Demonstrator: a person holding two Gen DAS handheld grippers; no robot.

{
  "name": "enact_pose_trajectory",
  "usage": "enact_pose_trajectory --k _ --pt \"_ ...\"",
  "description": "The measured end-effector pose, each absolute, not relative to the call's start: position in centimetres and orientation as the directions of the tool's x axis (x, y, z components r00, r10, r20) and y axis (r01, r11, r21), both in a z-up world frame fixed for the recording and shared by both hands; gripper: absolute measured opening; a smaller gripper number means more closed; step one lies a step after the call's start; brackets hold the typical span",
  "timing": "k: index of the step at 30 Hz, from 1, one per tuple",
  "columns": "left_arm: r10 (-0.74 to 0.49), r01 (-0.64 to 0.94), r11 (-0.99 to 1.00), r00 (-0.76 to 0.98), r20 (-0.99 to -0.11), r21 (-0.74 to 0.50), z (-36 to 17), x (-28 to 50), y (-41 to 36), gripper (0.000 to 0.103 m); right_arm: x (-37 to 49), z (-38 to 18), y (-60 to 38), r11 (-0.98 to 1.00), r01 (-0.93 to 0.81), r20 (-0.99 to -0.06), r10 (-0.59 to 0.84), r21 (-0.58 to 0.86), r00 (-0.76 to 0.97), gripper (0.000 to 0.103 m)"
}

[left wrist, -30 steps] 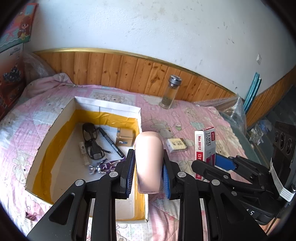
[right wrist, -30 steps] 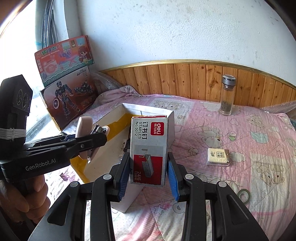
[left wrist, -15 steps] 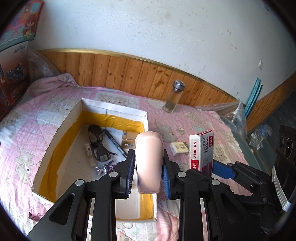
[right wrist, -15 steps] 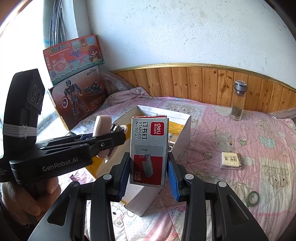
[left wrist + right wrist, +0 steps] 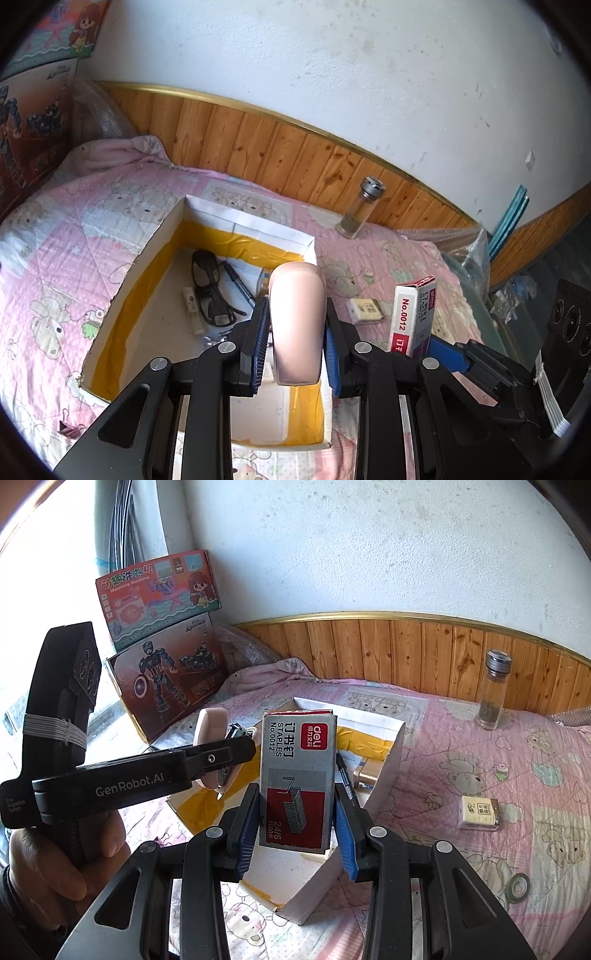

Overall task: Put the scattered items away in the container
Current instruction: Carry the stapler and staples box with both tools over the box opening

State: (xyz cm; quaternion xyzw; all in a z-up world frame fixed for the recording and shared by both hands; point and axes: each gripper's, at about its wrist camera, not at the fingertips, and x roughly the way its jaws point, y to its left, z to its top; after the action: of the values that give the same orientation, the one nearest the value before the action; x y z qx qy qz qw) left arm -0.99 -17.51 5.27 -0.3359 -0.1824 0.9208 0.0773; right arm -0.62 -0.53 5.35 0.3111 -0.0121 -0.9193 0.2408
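Observation:
My left gripper (image 5: 295, 343) is shut on a pale pink stapler (image 5: 297, 321), held above the near right part of the open cardboard box (image 5: 255, 225). The box has yellow-taped inner walls and holds black glasses (image 5: 208, 291), a pen and small items. My right gripper (image 5: 297, 819) is shut on a grey and red staples box (image 5: 297, 779), held upright over the box's near corner (image 5: 314, 890). The staples box (image 5: 412, 314) also shows in the left wrist view, and the left gripper with the stapler (image 5: 210, 731) shows in the right wrist view.
On the pink quilt lie a small cream packet (image 5: 478, 810), a tape roll (image 5: 519, 886) and a binder clip (image 5: 70, 428). A glass bottle (image 5: 493, 692) stands by the wooden wall panel. Toy boxes (image 5: 162, 642) lean at the left.
Both grippers have risen and drawn back a little with their loads, so the box sits farther away in both views. The grips are unchanged.

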Motion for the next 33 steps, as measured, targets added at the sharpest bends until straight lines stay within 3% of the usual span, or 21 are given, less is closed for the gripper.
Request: enact_pose_trajectory --k 33 --pt "0.259 0.043 -0.908 -0.724 -0.639 -0.417 3.2 -3.2 -23.1 0.027 -4.1 3.9 -4.4 -0.859 0.493 -0.607 -0.467 0.137 -0.643 0.039"
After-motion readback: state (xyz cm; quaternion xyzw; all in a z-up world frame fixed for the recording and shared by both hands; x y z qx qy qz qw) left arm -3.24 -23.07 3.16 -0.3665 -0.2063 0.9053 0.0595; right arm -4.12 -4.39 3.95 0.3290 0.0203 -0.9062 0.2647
